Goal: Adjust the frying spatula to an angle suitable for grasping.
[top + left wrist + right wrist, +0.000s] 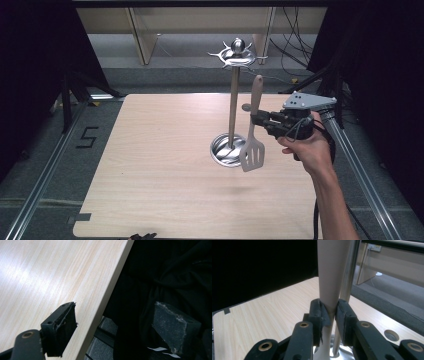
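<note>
Gripping a beige slotted spatula [253, 135], upright, right gripper [256, 120].

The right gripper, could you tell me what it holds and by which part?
The right gripper is shut on the spatula, clamping its handle partway along.

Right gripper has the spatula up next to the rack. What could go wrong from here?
1. The right gripper pinches the spatula on its smooth tapered handle, with the slotted blade hanging below; it may swing or slip.
2. The rack pole stands right beside the handle; a bump could tip the stand.
3. The hooks are small; the handle end could miss them.
</note>
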A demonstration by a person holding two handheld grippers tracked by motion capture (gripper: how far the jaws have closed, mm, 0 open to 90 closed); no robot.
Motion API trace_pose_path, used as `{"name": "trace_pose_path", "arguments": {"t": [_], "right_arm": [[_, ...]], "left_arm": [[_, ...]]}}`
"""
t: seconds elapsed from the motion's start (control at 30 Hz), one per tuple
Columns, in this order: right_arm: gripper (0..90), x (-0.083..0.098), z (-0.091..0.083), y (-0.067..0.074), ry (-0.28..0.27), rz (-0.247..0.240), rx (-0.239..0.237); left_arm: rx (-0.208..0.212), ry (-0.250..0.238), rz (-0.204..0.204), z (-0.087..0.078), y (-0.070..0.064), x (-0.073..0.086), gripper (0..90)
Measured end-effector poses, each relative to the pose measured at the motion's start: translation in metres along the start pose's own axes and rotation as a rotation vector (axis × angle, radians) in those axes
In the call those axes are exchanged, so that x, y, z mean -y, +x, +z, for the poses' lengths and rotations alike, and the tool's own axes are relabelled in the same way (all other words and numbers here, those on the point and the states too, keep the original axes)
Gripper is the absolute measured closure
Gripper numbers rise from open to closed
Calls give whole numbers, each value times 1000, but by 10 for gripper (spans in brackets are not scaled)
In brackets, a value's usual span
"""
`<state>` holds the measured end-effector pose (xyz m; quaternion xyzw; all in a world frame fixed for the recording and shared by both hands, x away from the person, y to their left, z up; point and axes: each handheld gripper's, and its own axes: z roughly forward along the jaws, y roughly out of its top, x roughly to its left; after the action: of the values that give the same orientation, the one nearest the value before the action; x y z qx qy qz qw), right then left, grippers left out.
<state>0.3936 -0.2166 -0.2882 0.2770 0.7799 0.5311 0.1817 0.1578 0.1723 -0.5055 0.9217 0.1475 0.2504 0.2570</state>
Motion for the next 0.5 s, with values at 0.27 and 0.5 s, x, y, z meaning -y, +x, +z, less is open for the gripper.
{"name": "trace_pose_path", "arguments": {"t": [0.27,0.5], "right_arm": [[765,-10,3,-1,-10,21,-17],[765,-14,9,-4,-23,14,-21]], "left_arm": [[15,-8,-6,1,0,0,183],[13,2,5,0,0,0,183]]}}
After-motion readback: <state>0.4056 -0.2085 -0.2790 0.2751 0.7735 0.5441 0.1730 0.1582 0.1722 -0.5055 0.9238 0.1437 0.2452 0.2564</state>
